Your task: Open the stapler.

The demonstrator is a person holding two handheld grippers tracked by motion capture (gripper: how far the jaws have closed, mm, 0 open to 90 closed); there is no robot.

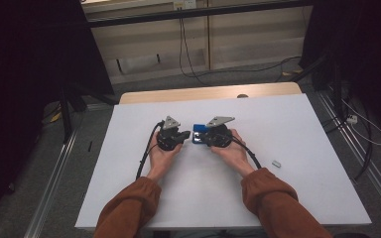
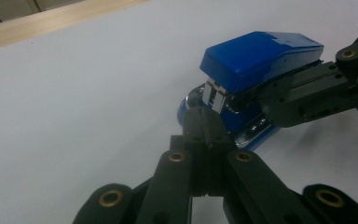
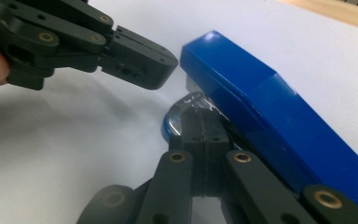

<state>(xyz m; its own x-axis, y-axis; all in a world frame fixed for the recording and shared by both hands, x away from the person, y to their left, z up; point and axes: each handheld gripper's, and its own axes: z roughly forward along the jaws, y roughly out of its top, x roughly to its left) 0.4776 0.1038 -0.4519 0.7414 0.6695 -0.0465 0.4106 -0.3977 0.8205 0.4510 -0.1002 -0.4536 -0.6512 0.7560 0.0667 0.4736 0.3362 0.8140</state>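
Observation:
A blue stapler (image 1: 197, 133) lies at the middle of the white table (image 1: 287, 119), between my two grippers. My left gripper (image 1: 184, 135) is shut, and its tips (image 2: 204, 117) sit against the front of the stapler (image 2: 261, 53), by the metal base. My right gripper (image 1: 205, 138) is shut too. Its joined jaws (image 3: 200, 119) reach in under the stapler's blue top (image 3: 265, 102), above the shiny base. In the right gripper view the left gripper (image 3: 165, 70) comes in from the left, close to the stapler's nose. Neither gripper has anything between its jaws.
A small silver piece (image 1: 276, 163) lies on the table to the right of my right forearm. A wooden strip (image 1: 208, 93) runs along the table's far edge. Cables (image 1: 367, 134) trail over the floor at the right.

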